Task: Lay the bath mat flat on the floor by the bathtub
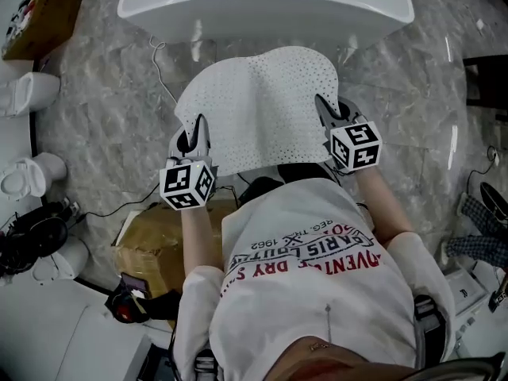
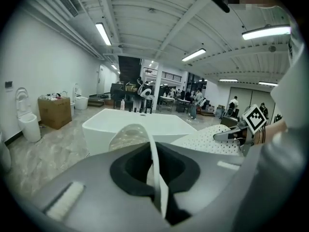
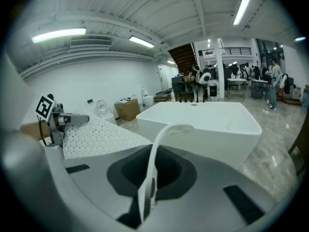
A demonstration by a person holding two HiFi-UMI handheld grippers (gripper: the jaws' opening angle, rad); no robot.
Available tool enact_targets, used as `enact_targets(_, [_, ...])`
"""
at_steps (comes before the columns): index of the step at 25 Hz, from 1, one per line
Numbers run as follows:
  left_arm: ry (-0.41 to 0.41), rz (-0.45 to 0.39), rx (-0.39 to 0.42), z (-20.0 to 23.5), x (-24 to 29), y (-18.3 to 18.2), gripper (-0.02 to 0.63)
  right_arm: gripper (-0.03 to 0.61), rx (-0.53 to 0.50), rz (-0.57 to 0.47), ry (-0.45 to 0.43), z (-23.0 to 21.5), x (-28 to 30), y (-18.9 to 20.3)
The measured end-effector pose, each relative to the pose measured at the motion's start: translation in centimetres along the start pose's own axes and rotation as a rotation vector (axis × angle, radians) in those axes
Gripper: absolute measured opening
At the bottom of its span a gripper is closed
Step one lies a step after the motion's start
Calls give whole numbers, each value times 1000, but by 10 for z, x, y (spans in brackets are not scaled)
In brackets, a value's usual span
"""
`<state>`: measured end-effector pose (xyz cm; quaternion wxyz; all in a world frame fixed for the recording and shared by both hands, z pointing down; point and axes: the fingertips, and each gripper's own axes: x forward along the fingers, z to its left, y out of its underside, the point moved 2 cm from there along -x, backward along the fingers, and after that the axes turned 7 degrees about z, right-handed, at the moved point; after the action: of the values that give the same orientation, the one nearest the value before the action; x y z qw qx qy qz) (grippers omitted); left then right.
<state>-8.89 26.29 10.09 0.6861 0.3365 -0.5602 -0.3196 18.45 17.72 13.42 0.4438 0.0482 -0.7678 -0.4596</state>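
A white perforated bath mat (image 1: 258,109) hangs spread between my two grippers, above the marble floor just in front of the white bathtub (image 1: 266,6). My left gripper (image 1: 195,140) is shut on the mat's near left corner, and the pinched edge (image 2: 157,178) runs between its jaws. My right gripper (image 1: 327,116) is shut on the near right corner, where the mat's edge (image 3: 147,187) shows clamped. The mat sags in the middle and bulges upward toward the tub. Each gripper view shows the tub (image 2: 137,127) (image 3: 203,117) ahead and the other gripper (image 2: 231,135) (image 3: 72,119) across the mat.
A cardboard box (image 1: 163,240) lies on the floor by my left leg, with cables around it. White toilets (image 1: 32,173) stand along the left. Another box (image 1: 40,18) sits far left. A thin cable (image 1: 163,74) trails on the floor by the tub.
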Motion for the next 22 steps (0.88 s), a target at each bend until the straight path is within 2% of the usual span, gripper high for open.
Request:
enact_targets(5, [33, 52, 28, 25, 74, -17, 18, 18, 19, 55, 25, -39, 55, -16])
enact_targets(10, [73, 110, 29, 67, 158, -6, 18, 18, 56, 109, 71, -75, 123, -13])
enact_targets(12, [87, 145, 20, 84, 193, 12, 18, 18, 60, 144, 92, -87, 152, 1])
enact_targets(15, [113, 207, 48, 108, 247, 45, 19, 19, 73, 183, 127, -106, 200, 25])
enact_targets(19, [138, 288, 66, 135, 317, 98, 18, 18, 109, 243, 135, -129, 271, 68])
enact_targets(22, [145, 314, 73, 152, 372, 137, 18, 18, 77, 286, 141, -148, 325, 102])
